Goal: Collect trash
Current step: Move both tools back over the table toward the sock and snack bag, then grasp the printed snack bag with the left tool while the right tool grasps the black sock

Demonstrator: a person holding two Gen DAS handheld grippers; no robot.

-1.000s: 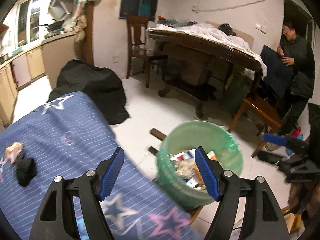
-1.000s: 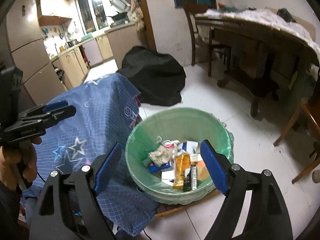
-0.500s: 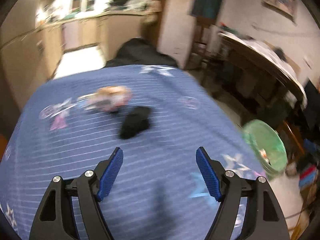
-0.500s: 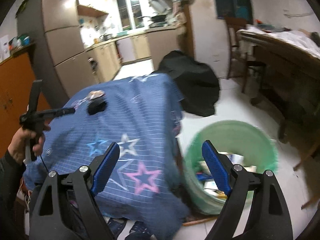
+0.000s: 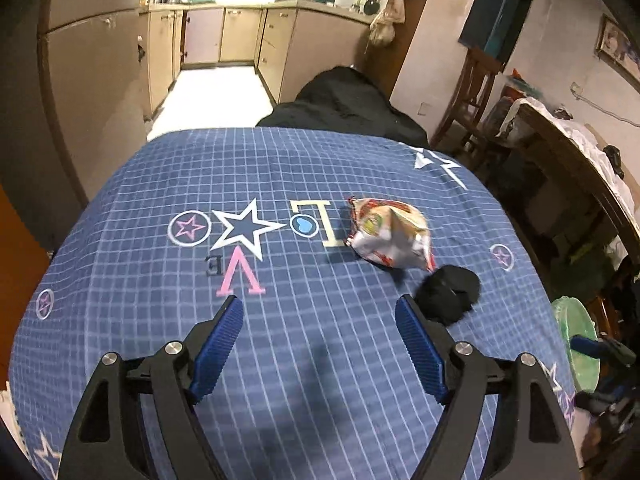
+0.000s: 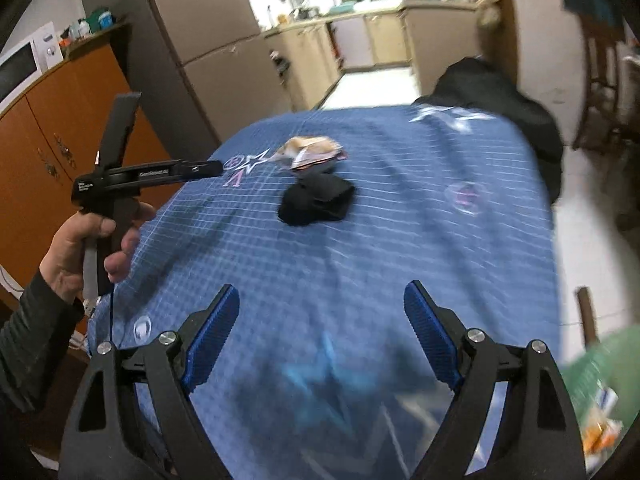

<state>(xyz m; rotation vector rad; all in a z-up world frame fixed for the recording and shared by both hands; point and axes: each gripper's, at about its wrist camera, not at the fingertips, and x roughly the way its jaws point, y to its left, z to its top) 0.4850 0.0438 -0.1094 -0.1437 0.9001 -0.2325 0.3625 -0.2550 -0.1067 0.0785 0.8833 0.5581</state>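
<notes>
A crumpled snack wrapper [image 5: 390, 232] and a black wad [image 5: 448, 292] lie on the blue star-patterned tablecloth [image 5: 200, 280]. My left gripper [image 5: 320, 344] is open and empty over the cloth, with the black wad just beyond its right finger. My right gripper [image 6: 322, 334] is open and empty above the cloth's near side; the black wad [image 6: 318, 200] and the wrapper [image 6: 310, 152] lie farther ahead. The left gripper [image 6: 208, 168] shows in the right wrist view, held beside the table. The green-lined trash bin [image 5: 578, 336] stands on the floor at the right.
A black covered heap [image 5: 344, 104] sits behind the table. Kitchen cabinets [image 5: 224, 32] and a fridge [image 6: 208, 40] are beyond, an orange cabinet [image 6: 52, 128] at the left. A wooden chair [image 5: 476, 92] and a cluttered table [image 5: 568, 148] stand at the right.
Both grippers have swung away from the trash bin to face the table top. The wrapper and black wad are now closer ahead. Both stay open.
</notes>
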